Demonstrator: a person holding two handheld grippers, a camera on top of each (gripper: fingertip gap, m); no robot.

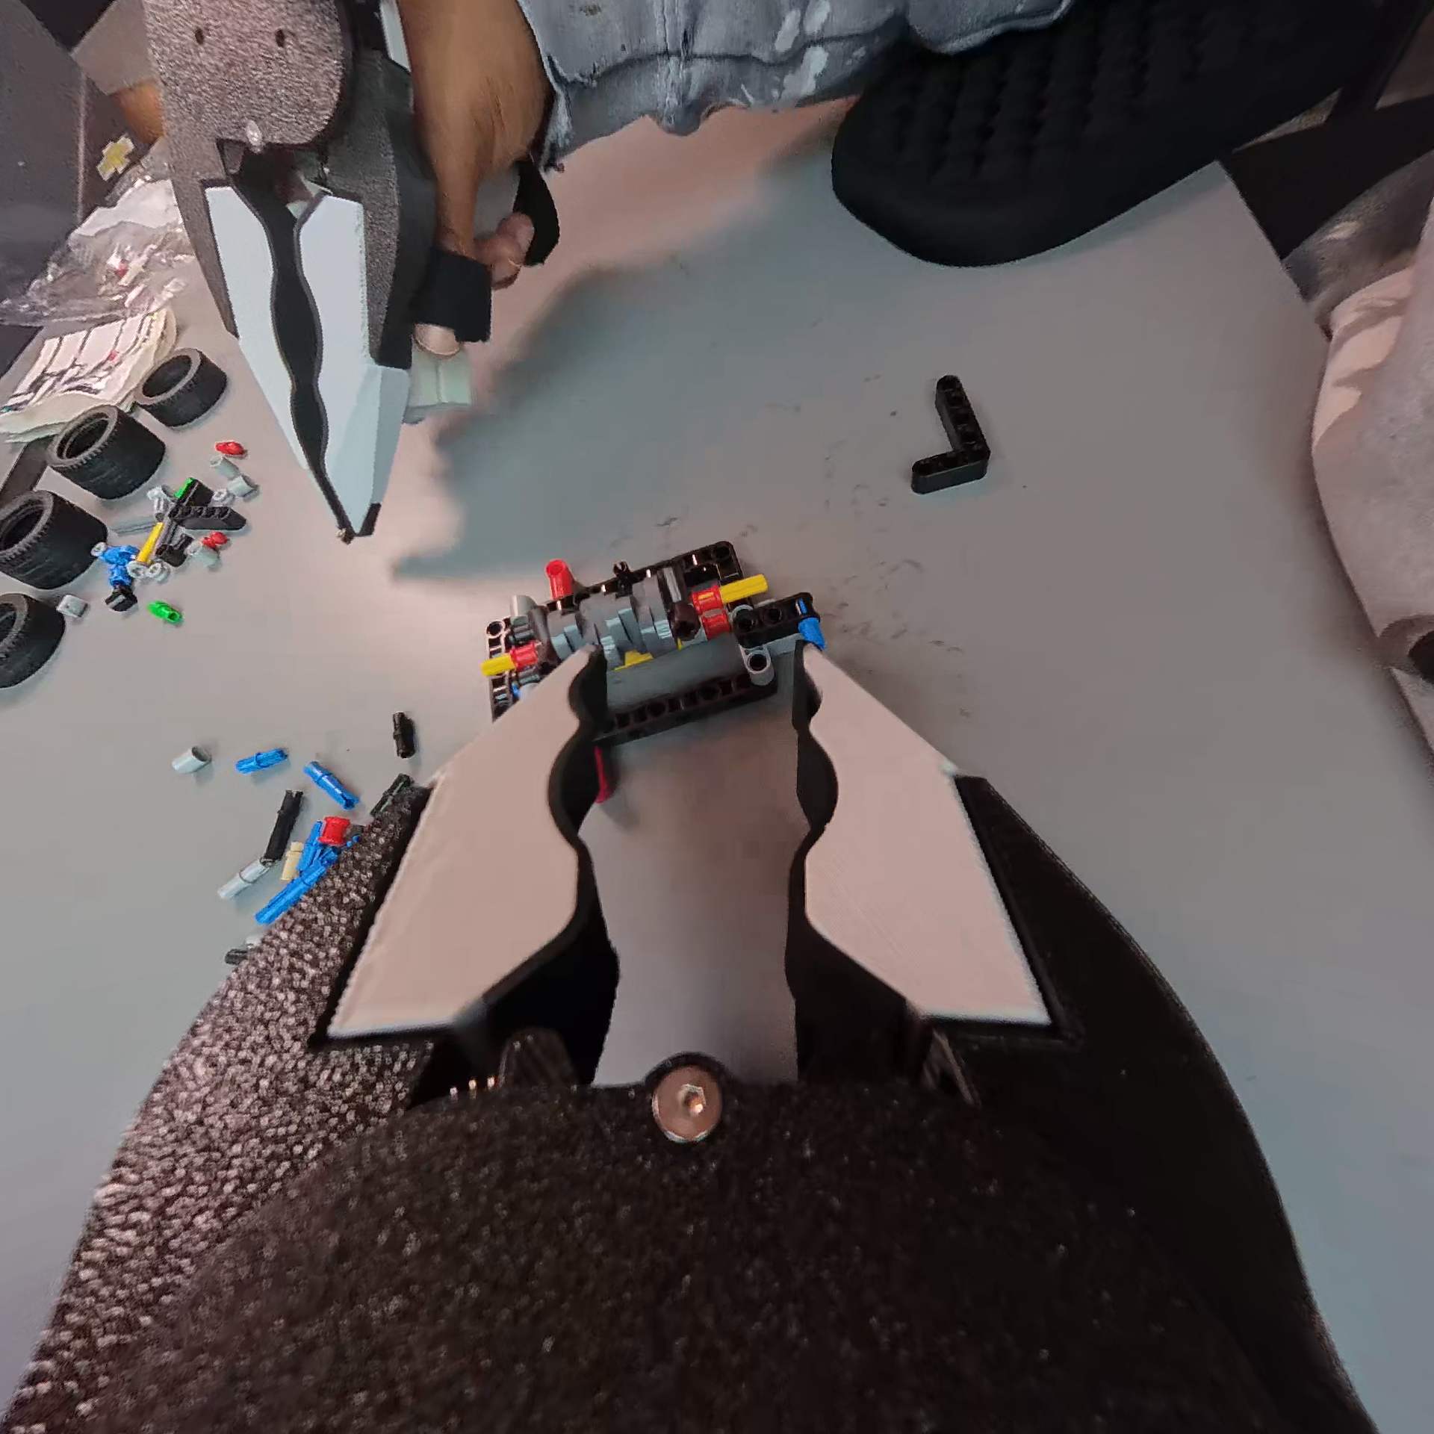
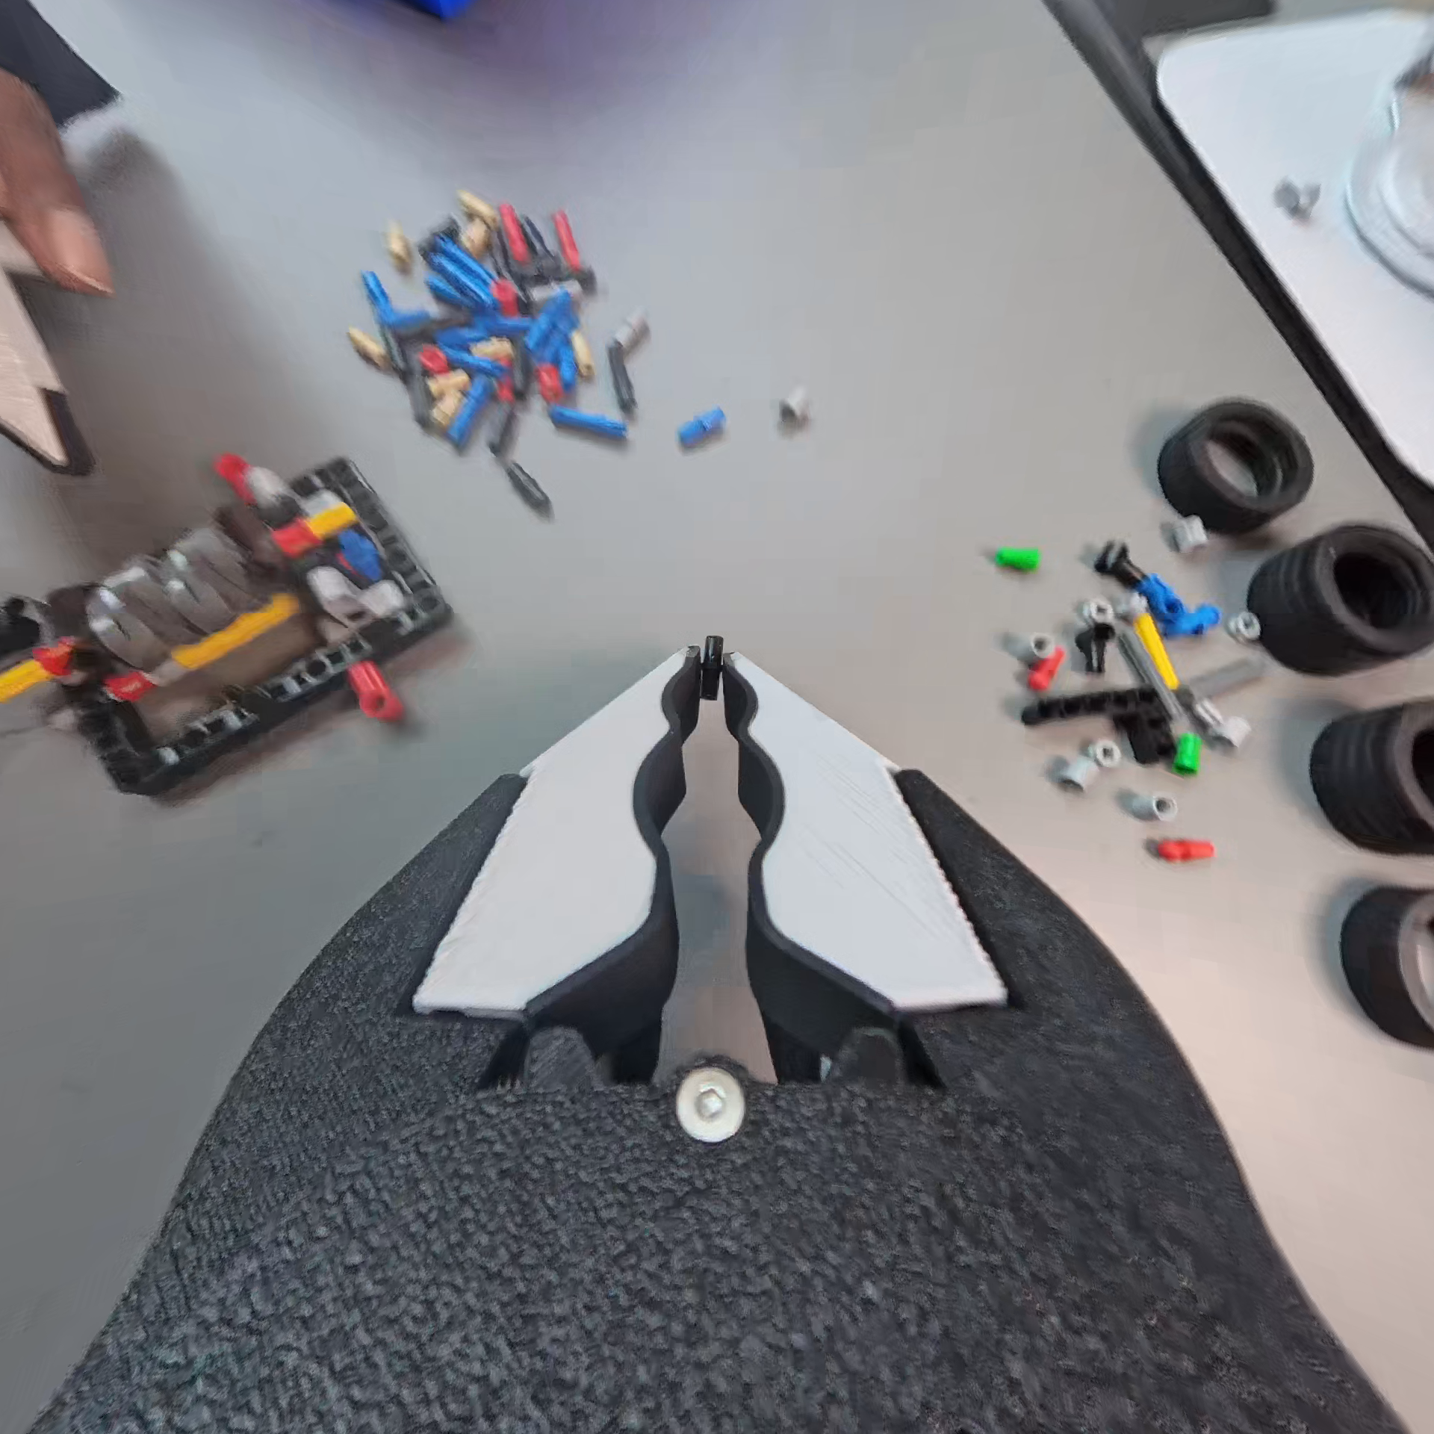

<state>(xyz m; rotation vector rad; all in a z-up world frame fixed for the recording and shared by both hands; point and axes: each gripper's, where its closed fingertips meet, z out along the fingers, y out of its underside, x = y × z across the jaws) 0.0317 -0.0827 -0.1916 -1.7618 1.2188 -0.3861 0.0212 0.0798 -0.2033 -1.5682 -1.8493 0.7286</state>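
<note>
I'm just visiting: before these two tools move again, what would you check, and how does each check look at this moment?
1. Right tool holds the small black pin at its tips: ok.
2. Pin sits straight: ok, roughly upright.
3. Left tool steadies the brick assembly: ok, fingers flank its near edge; firmness of the squeeze cannot tell.
4. Assembly flat on the grey table: ok.
5. Open table between the pin and the assembly: ok.
6. Which hole would fit the pin: cannot tell, the right wrist view is blurred.
</note>
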